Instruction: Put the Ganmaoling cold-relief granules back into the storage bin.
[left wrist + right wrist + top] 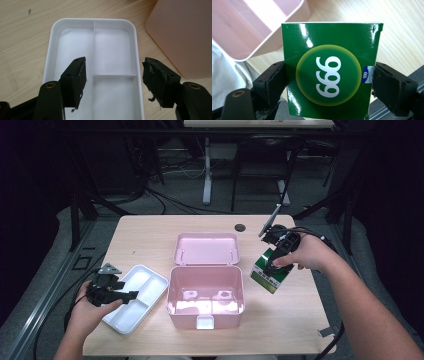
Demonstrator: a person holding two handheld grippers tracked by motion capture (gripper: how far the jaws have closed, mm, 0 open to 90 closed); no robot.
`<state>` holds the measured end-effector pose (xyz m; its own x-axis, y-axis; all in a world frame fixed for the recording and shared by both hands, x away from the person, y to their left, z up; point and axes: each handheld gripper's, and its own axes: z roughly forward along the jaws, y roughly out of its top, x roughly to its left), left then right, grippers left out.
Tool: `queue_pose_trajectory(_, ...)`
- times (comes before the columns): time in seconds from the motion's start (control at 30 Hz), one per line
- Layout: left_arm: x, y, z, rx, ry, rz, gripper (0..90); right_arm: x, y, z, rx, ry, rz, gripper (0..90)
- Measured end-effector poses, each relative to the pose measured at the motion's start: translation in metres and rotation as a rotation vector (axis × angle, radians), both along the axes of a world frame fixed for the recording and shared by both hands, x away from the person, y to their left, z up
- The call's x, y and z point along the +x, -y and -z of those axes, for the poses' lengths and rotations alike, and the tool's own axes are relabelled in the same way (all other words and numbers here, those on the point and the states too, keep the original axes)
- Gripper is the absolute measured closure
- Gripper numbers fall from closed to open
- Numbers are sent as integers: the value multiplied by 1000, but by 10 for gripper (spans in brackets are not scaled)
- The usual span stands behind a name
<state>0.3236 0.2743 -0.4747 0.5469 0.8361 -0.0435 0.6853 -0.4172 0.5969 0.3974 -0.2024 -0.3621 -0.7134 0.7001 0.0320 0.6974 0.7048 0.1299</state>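
Gripping the green carton [329,72] across its two narrow side faces, our right gripper [278,256] holds it clamped between both jaws, tilted above the table [150,232] at about 3 o'clock from the open pink box [205,292]. In the right gripper view the printed front panel faces the camera and the pads sit at mid-height on the carton's left and right edges.

We judge the carton light, thin-walled and glossy. It will likely dent under a hard squeeze and slide under a loose one, so we keep pressure moderate. Holding near the folded edges, where the card is stiffest, is the safer choice. One upper corner already looks slightly creased.

Our left gripper [107,292] hangs with jaws apart, holding nothing, over the white divided tray [135,37], at 9 o'clock from the pink box.
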Motion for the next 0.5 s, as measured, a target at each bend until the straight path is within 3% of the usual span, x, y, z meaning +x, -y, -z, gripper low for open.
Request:
queue_pose_trajectory(0.13, 0, 0, 0, -3, -4, -3, 358, -2, -8, -3, 10, 8, -64, 159)
queue_pose_trajectory(0.17, 0, 0, 0, -3, -4, -3, 358, -3, -11, -5, -24, 28, -72, 159)
queue_pose_trajectory(0.27, 0, -1, 0, -6, -6, -3, 357, -4, -18, -8, -32, 46, -111, 159)
queue_pose_trajectory(0.3, 0, -1, 0, -6, -7, -3, 357, -4, -19, -10, -32, 28, -129, 159)
queue_pose_trajectory(0.5, 0, -1, 0, -7, -7, -3, 357, -7, -35, -14, 0, 45, -193, 159)
